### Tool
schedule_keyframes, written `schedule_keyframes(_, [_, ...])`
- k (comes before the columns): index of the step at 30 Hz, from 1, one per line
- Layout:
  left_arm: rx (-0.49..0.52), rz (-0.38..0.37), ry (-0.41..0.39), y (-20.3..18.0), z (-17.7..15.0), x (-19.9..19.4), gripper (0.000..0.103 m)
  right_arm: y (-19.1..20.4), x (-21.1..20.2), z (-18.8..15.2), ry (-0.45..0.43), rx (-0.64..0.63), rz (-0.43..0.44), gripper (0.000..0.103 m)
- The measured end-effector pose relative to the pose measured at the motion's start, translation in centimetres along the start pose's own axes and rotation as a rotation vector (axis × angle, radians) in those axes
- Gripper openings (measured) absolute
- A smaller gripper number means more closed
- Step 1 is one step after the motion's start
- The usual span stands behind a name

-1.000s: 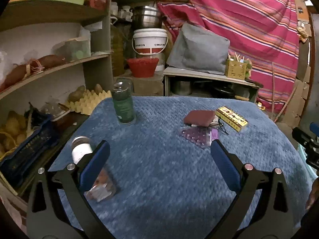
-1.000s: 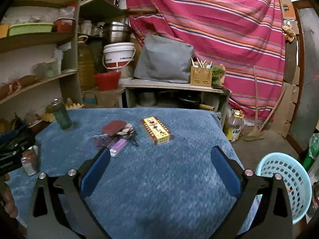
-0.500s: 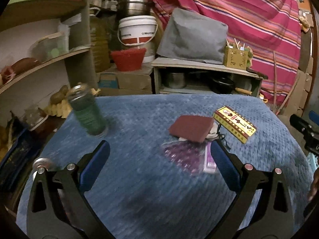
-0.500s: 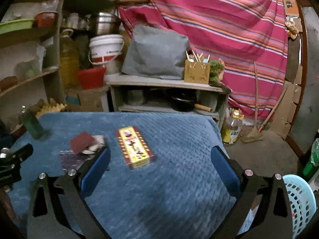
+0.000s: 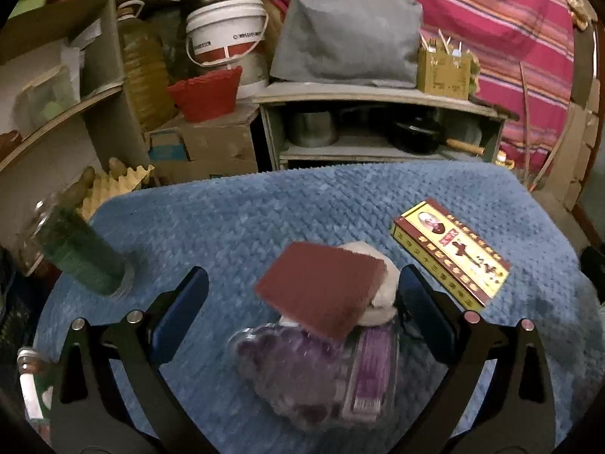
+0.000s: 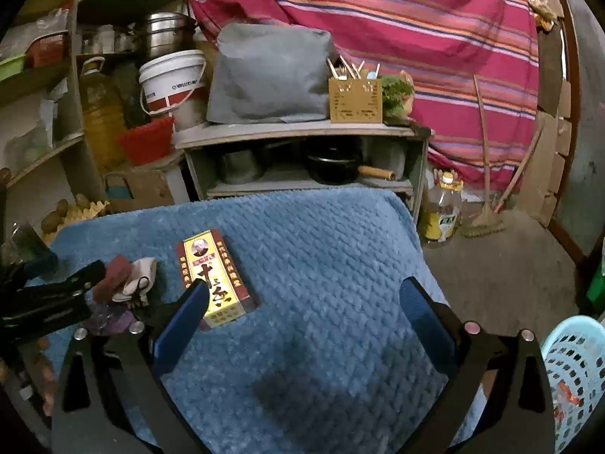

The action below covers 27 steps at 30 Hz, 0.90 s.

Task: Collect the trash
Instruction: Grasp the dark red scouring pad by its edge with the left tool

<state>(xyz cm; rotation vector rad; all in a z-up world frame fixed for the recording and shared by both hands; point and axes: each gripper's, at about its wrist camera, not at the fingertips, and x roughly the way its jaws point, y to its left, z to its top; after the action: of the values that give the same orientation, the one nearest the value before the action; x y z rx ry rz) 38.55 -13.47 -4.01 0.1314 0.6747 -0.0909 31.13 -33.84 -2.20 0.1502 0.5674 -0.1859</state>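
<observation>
On the blue quilted table cover (image 5: 264, 219) lies a pile: a dark red scouring pad (image 5: 321, 287) on a crumpled white wad (image 5: 382, 291), over a clear purple plastic wrapper (image 5: 302, 370). My left gripper (image 5: 302, 314) is open, its fingers on either side of the pile. A yellow and red box (image 5: 450, 253) lies to the right; it also shows in the right wrist view (image 6: 215, 276). My right gripper (image 6: 302, 321) is open and empty, its left finger over the box's near end. A light blue basket (image 6: 574, 370) stands on the floor at lower right.
A green glass bottle (image 5: 75, 257) stands at the table's left, with a small jar (image 5: 30, 386) nearer me. Shelves with potatoes and an egg tray (image 5: 113, 185) are at the left. Behind the table is a low cabinet (image 6: 298, 140) with pots. An oil bottle (image 6: 442, 212) stands on the floor.
My left gripper has moved forward and right, from near the jar to straddling the pile. My right gripper has swung right and forward; the box now lies by its left finger.
</observation>
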Motion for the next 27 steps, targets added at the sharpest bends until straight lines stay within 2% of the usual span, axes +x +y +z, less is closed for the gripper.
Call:
schedule_keyframes(8, [0.027, 0.048, 0.077, -0.4, -0.2, 3.5, 0.097, 0.0, 0.5, -0.4, 0.011, -0.006, 0.003, 0.098])
schedule_keyframes(20, [-0.076, 0.002, 0.073, 6.0, -1.1, 0.8, 0.097, 1.2, -0.3, -0.5, 0.000, -0.044, -0.003, 0.098])
schedule_keyframes(22, [-0.078, -0.008, 0.076, 6.8, -1.5, 0.4, 0.091, 1.4, -0.4, -0.5, 0.000, -0.045, -0.002, 0.098])
schedule_keyframes(24, [-0.075, -0.024, 0.099, 7.3, -1.7, 0.4, 0.073, 1.6, -0.4, -0.5, 0.004, -0.048, -0.001, 0.098])
schedule_keyframes(25, [-0.078, -0.033, 0.106, 7.5, -1.9, 0.4, 0.070, 1.8, -0.5, -0.6, 0.005, -0.051, 0.000, 0.098])
schedule_keyframes(27, [-0.081, -0.042, 0.110, 7.8, -2.1, 0.4, 0.058, 2.1, -0.6, -0.6, 0.004, -0.060, -0.001, 0.098])
